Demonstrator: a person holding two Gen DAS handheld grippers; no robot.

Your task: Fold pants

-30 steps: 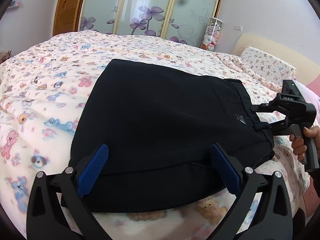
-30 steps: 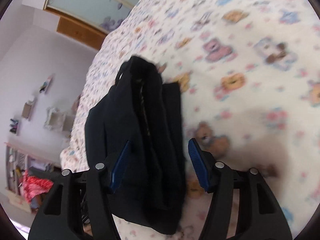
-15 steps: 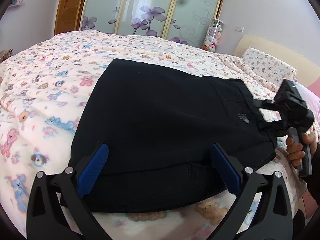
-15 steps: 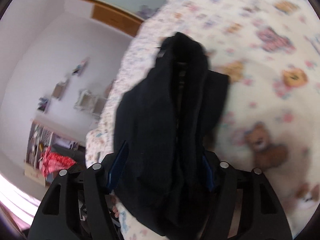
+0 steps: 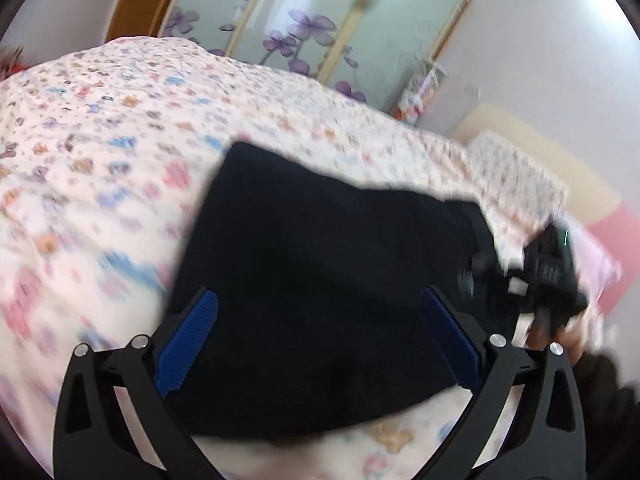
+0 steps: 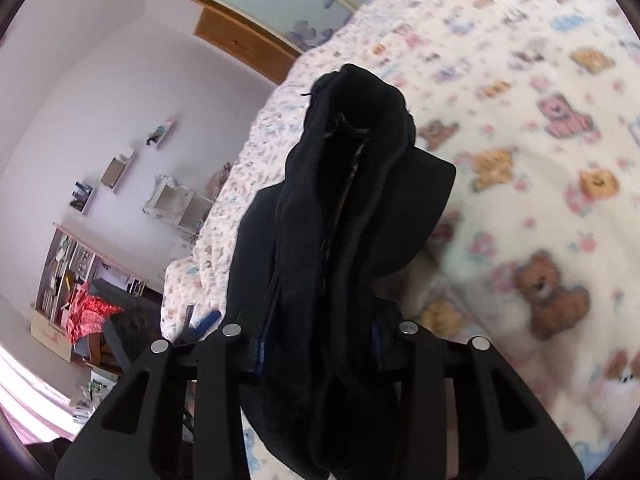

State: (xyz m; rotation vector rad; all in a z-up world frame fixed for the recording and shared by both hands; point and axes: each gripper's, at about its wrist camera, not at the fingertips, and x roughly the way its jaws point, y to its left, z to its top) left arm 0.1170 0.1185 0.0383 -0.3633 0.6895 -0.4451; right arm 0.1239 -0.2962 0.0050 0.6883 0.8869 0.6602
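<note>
Your right gripper (image 6: 316, 344) is clamped on the bunched waistband end of the black pants (image 5: 320, 280); in the right wrist view a thick wad of layers stands up between its blue pads, lifted off the bedspread (image 6: 540, 160). Your left gripper (image 5: 320, 336) has its fingers spread wide apart, one on each side of the pants' near edge, holding nothing. Whether the pads touch the cloth is unclear through the motion blur.

The pants lie already folded into a dark rectangle on the teddy-bear bedspread. Their long axis runs from the left gripper's side across to the right, where the right gripper (image 5: 548, 276) appears at the far right of the left wrist view, gripping the waistband end.

The relation that matters: the held end is to your right and raised, the free end sits directly in front of the open left gripper. So the left gripper is nearer the loose end, and it likely has to close there before the next fold can travel along that axis.
</note>
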